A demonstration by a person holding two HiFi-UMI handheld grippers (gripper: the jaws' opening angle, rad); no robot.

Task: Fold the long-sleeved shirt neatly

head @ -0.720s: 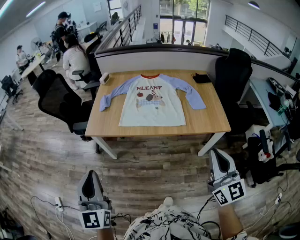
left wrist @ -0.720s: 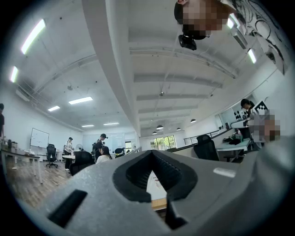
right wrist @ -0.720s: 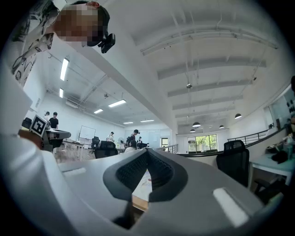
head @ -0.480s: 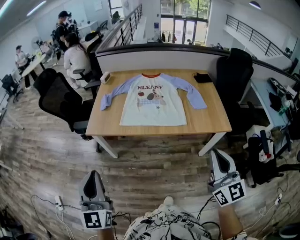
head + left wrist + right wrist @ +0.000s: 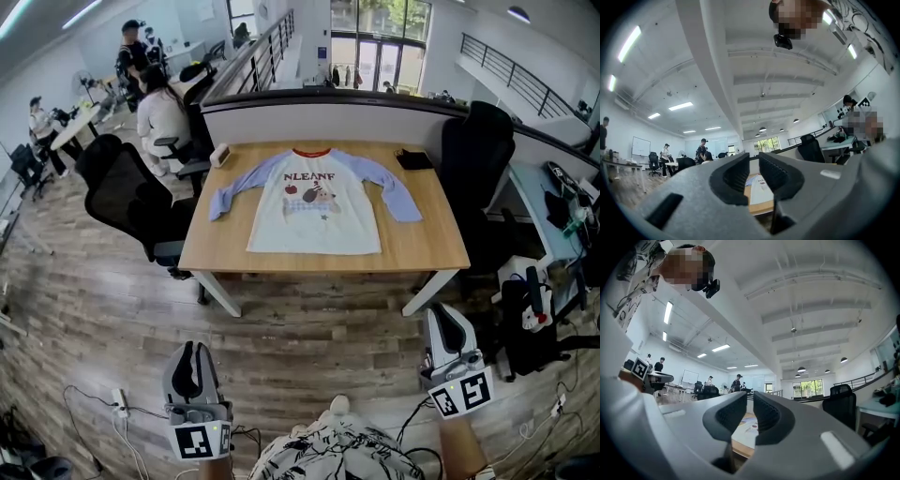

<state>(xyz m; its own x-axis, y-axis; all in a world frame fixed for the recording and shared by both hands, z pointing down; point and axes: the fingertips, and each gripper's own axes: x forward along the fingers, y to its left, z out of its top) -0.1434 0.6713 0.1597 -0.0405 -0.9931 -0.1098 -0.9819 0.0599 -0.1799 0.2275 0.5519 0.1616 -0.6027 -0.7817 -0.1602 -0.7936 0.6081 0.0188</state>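
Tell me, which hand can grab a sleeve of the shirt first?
Probably the right gripper: it sits nearer the wooden table and the white shirt with blue sleeves than the left gripper. Both are shut and empty.

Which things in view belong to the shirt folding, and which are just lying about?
For the job: long-sleeved shirt, spread flat on the table; left gripper and right gripper, both shut and empty.

Lying about: flat black item at the table's far right corner; small white box at its far left corner; black office chairs.
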